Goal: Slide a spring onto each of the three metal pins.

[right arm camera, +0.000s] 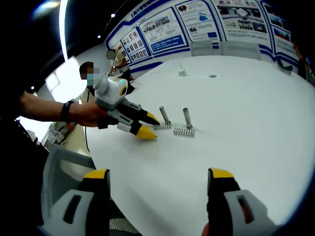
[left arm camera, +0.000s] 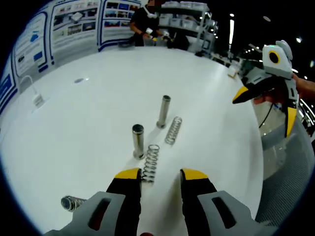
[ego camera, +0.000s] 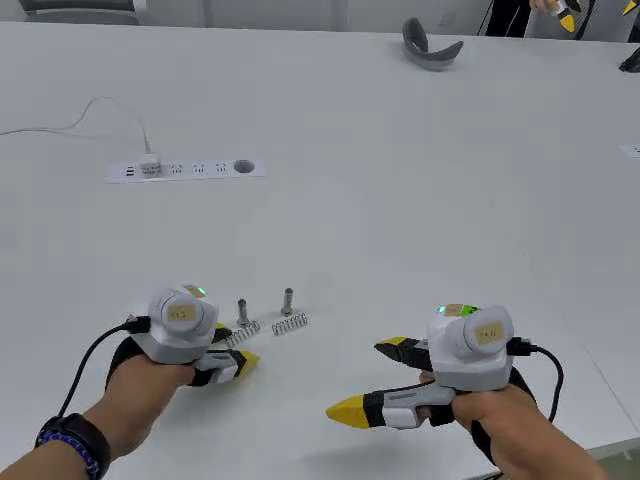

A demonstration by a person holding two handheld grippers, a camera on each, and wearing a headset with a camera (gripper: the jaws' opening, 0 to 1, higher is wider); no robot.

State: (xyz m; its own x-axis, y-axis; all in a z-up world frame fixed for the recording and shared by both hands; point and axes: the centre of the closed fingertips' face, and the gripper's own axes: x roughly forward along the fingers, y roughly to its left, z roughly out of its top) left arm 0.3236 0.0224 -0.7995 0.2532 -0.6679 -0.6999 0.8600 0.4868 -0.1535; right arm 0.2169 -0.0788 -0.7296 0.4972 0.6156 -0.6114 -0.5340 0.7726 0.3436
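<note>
Plainly, both tongs are released and grasp nothing. In the left gripper view the left gripper (left arm camera: 161, 173) has its yellow-tipped jaws parted over the white table (ego camera: 400, 200). The near spring (left arm camera: 150, 163) lies flat just ahead of the gap; whether a tip touches it I cannot tell. Just beside that spring the near pin (left arm camera: 138, 140) stands upright. Beyond it the far pin (left arm camera: 164, 111) also stands upright, with the far spring (left arm camera: 173, 130) lying close at its side. This view also brings in a third metal piece (left arm camera: 72, 202), lying on its side next to one jaw, too blurred to name. The right gripper (ego camera: 365, 378) sits well apart from the pins, its jaws spread wide. The right gripper view looks across the table at both upright pins, both loose springs and the left gripper's tips just beside them. The head view adds a power strip (ego camera: 185, 169) farther back on the table.
</note>
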